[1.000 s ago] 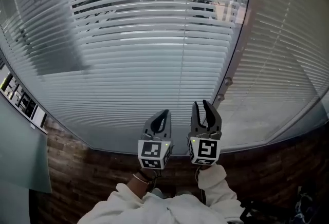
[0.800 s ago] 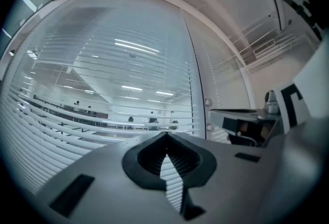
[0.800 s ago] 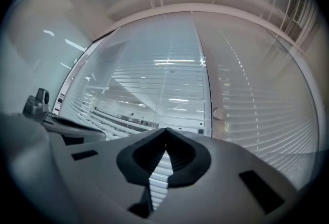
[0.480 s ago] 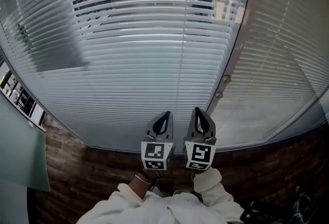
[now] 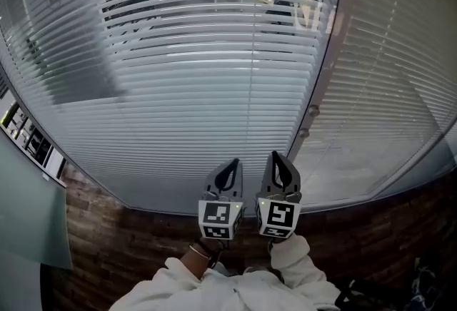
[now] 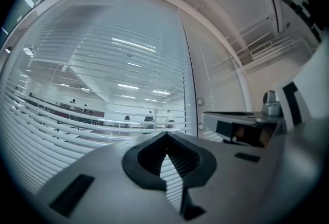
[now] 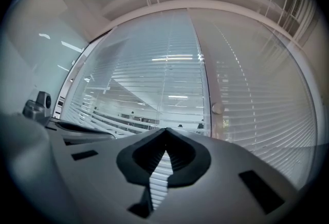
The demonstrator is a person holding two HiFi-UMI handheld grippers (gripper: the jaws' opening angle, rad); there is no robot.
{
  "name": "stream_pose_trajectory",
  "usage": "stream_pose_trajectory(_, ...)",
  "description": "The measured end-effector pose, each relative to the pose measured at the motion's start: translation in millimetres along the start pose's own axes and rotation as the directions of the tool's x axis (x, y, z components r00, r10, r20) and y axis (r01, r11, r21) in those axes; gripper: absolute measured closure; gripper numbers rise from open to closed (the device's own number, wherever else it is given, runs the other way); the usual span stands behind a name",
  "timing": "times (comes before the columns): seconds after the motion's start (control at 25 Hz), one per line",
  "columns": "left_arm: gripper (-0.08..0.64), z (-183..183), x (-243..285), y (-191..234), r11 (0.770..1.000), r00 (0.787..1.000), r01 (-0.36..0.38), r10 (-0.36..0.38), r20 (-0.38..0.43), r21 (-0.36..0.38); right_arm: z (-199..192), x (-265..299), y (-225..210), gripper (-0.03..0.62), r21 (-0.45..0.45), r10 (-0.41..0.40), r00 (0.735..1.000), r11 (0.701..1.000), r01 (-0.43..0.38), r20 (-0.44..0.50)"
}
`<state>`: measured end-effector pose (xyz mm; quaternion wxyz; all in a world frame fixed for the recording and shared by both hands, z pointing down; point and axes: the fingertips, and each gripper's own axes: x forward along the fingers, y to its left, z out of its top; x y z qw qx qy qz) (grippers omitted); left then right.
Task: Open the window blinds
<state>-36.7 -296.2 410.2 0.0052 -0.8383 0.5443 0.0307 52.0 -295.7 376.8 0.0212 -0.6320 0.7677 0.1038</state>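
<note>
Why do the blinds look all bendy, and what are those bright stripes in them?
Head view: the wide lens bows the blinds and the window post into curves. Left gripper view: the same bulge, dark rounded corners, and ceiling lights showing through the slats as bright streaks. Right gripper view: curved again, with similar light streaks and a dark round edge.

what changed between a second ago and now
The right gripper closed: its jaws stood apart a second ago and are now together with nothing between them, and it dropped slightly lower in the head view. The left gripper stayed shut and empty beside it, barely moving. The blinds look the same as before.
</note>
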Motion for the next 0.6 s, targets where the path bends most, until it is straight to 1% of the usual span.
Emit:
stream_pose_trajectory(0.24,0.558,4.3,-3.2,1.7,1.0,1.0,-0.006,0.006,0.006,0.01,2.7,-1.5,0.9,0.581,0.0,0.0,1.0,1.0,0.0,0.003)
stream_pose_trajectory(0.36,0.558,3.9,-4.4,2.6,1.0,1.0,-0.009,0.009,0.007,0.013,-0.8,-1.9,0.8,0.581,0.001,-0.002,1.0,1.0,0.002,-0.01)
stream_pose_trajectory(0.6,0.558,8.1,-5.8,5.3,1.0,1.0,-0.016,0.016,0.002,0.007,7.3,-0.8,2.5,0.581,0.005,-0.001,1.0,1.0,0.001,0.013)
